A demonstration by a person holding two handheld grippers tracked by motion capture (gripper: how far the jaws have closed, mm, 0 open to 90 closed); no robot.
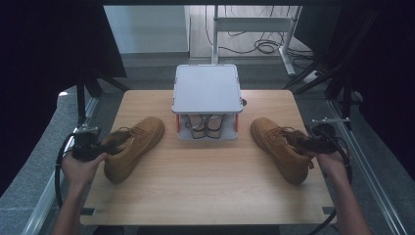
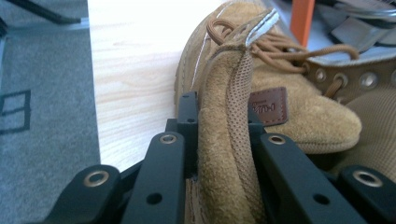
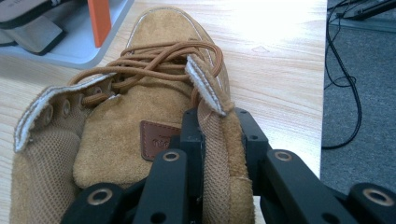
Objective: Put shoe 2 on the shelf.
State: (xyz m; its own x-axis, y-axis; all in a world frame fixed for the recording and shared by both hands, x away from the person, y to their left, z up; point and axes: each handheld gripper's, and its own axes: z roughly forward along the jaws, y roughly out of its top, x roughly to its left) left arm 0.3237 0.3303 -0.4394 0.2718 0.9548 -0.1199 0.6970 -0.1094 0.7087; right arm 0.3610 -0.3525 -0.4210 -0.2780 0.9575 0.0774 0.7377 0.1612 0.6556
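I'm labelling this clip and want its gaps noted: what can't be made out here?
- Patch lettering on the left shoe: too blurred, left gripper view.
- Dark items under the grey rack: its top plate covers them, high view.
- Right shoe heel: cut off by the bottom edge behind the right gripper, right gripper view.

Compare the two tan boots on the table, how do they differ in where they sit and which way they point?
The left boot lies left of the grey rack, toe angled up and right toward it; the right boot lies on the rack's right, toe angled up and left. The left gripper clamps the left boot's collar; the right gripper clamps the right boot's. Both are tan suede, laced, with a brown tongue patch.
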